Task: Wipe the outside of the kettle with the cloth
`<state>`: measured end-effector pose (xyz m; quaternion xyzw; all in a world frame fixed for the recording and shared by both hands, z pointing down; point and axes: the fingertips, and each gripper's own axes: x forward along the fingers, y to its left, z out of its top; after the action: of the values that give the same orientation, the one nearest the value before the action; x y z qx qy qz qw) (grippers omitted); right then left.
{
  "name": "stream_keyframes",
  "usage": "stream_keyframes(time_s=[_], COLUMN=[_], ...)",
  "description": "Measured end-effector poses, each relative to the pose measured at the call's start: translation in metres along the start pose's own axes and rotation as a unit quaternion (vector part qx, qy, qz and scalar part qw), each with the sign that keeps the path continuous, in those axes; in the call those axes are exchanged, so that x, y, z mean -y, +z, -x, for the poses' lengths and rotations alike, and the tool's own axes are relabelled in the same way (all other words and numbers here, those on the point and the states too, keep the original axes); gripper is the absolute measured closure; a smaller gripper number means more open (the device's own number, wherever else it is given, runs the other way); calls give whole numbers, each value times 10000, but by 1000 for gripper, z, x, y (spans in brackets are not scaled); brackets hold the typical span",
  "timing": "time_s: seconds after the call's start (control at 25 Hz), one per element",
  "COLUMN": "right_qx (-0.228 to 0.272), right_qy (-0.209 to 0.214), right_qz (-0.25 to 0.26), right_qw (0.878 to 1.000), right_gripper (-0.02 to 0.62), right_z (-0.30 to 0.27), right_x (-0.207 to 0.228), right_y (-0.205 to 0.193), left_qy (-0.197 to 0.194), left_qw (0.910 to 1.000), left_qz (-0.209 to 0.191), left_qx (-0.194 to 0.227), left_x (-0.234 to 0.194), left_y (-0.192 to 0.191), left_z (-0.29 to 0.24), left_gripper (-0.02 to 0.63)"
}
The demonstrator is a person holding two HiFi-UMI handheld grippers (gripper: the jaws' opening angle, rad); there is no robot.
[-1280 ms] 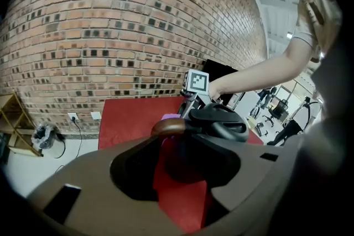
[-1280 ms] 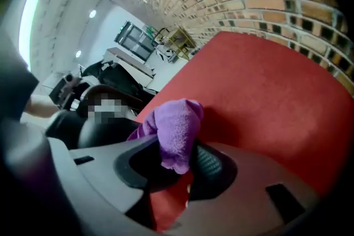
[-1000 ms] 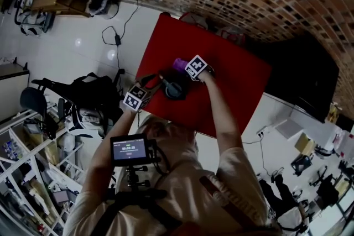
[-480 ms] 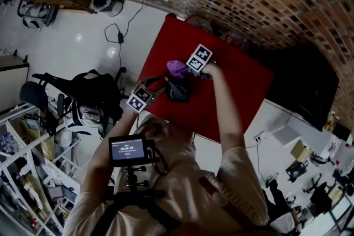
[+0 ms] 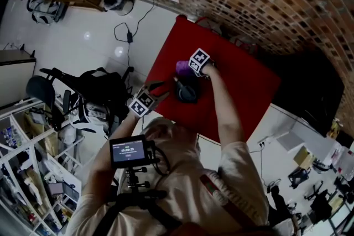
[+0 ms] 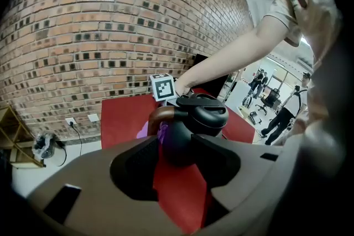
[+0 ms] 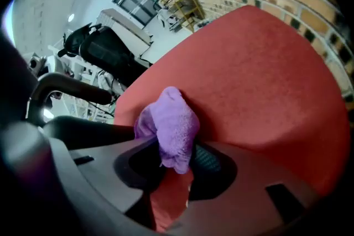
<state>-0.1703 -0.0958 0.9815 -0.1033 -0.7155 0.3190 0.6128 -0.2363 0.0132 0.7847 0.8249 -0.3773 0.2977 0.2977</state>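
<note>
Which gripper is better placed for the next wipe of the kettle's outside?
Right, probably. The right gripper is shut on the fluffy purple cloth, beside the rounded black kettle. The left gripper is open, holds no cloth, and faces the kettle from the other side.

Red table (image 5: 250, 81): black kettle (image 5: 188, 92) (upright) on it.

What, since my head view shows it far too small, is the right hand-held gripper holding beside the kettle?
Observer: The right hand-held gripper is shut on a fluffy purple cloth.
Operator: And the other one?
Observer: The left hand-held gripper has its jaws apart, with the round black kettle with a brown handle seen between them.
Operator: Is the cloth touching the kettle?
Observer: It shows just behind the kettle, under the handle; contact I cannot tell.
</note>
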Motion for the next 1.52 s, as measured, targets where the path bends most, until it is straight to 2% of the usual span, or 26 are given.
stream_keyframes(time_s=[0.08,0.16,0.24,0.32,0.4,0.44,0.6,0.76,0.88,1.0,1.04,1.2,1.36,1.52], right_qx=[497,1345,2388,3393,4169,4428,4904,5362,5374,5566,5577,5370,5438,5390], right_qy=[-439,-660,-668,-586,-594,-694,-1351,-1614,-1866,-1996,-2018,-2282,-2374,-2369], right_qz=[-354,-880,-1395,-1725,-1871,-1887,-1974,-2366,-2587,-2820,-2916,-3097,-3109,-3058], right_qw=[9972,9848,9587,9229,8875,8738,8380,7940,7807,7555,7505,7508,7425,7482], right_gripper=[440,439,439,440,440,440,440,440,440,439,439,439,439,439], right_z=[19,59,108,152,182,192,189,172,160,149,142,125,127,129], right_x=[17,25,20,6,-14,-25,-73,-110,-133,-140,-142,-151,-153,-157], right_y=[-12,-30,-51,-78,-108,-125,-180,-207,-224,-231,-232,-237,-235,-234], left_qy=[-21,-29,2,35,-4,-41,-158,-155,-63,-41,-53,-95,-170,-168], left_qw=[10000,9999,9998,9996,9991,9986,9944,9899,9900,9898,9897,9885,9880,9860], left_qz=[-40,-118,-183,-268,-410,-515,-1043,-1404,-1403,-1420,-1430,-1498,-1519,-1639], left_qx=[-21,11,66,108,121,113,46,-129,-131,-77,-90,-160,-232,-264], left_x=[2,2,-3,-9,-10,-10,-6,-19,-25,-36,-38,-38,-32,-30], left_y=[-7,-6,-1,4,9,11,19,19,15,25,25,23,23,28], left_z=[3,4,5,4,1,0,-2,-14,-15,-18,-20,-28,-33,-36], left_gripper=[423,425,425,423,423,423,423,423,423,423,423,423,423,423])
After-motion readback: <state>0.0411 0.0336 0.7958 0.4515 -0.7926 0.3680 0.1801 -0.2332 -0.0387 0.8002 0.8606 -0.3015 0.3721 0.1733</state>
